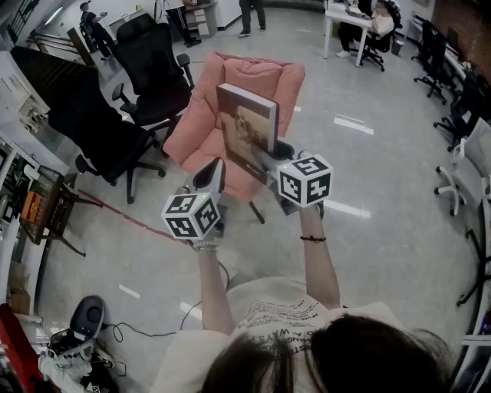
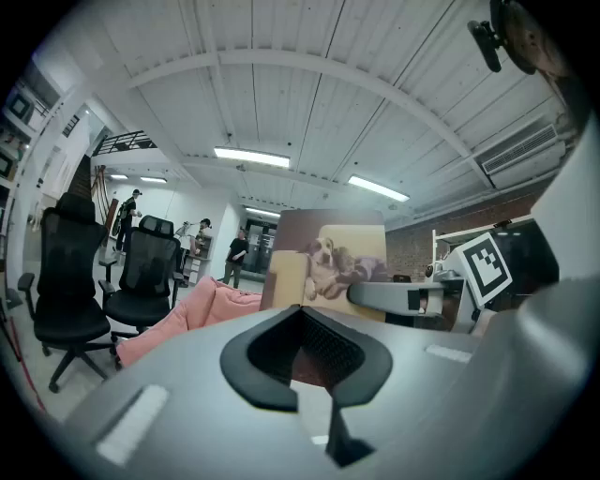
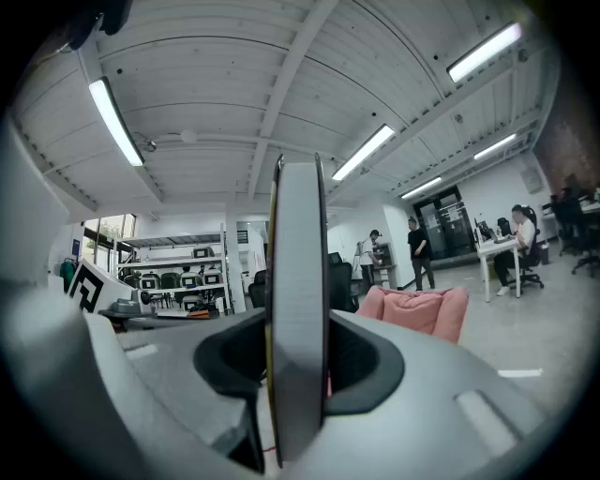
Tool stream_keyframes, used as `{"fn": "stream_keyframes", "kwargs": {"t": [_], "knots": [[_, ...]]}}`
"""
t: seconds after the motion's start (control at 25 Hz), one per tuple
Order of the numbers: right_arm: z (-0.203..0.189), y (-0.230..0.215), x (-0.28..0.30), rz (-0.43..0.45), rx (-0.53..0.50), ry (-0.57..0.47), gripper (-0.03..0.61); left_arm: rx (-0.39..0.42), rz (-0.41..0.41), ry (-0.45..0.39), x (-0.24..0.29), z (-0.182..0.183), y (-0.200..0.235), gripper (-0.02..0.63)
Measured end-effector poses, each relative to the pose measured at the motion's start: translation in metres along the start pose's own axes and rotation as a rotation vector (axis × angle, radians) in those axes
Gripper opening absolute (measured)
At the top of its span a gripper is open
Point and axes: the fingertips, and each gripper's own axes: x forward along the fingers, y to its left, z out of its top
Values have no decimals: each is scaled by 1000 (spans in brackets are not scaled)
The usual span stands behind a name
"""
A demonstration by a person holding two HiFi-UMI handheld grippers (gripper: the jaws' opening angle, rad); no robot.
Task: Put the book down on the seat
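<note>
A hardcover book with a dog picture on its cover stands upright in the air, and my right gripper is shut on its lower edge. In the right gripper view the book's page edge sits squarely between the jaws of that gripper. Below and behind the book is the pink padded seat, also in the left gripper view and the right one. My left gripper hovers just left of the book, shut and holding nothing; it looks at the book's cover.
Two black office chairs stand left of the pink seat. A red cable runs over the floor. More chairs line the right side, and a white desk with a seated person is at the back.
</note>
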Motion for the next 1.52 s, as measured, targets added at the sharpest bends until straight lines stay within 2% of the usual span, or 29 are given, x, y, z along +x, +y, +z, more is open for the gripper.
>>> {"fn": "stream_keyframes", "kwargs": {"t": [0.52,0.88,1.28,1.52], "knots": [[2,8,-3,0,-6,-5,149,0,-16,1,-3,-3,-6,0],[-7,4,-12,-16,57,-2,149,-15,17,21,-22,-14,-8,0],[-23,3,12,-12,96,29,149,-38,39,45,-24,-24,15,0],[-37,1,44,-26,106,62,149,-58,27,69,-9,-34,46,0]]}}
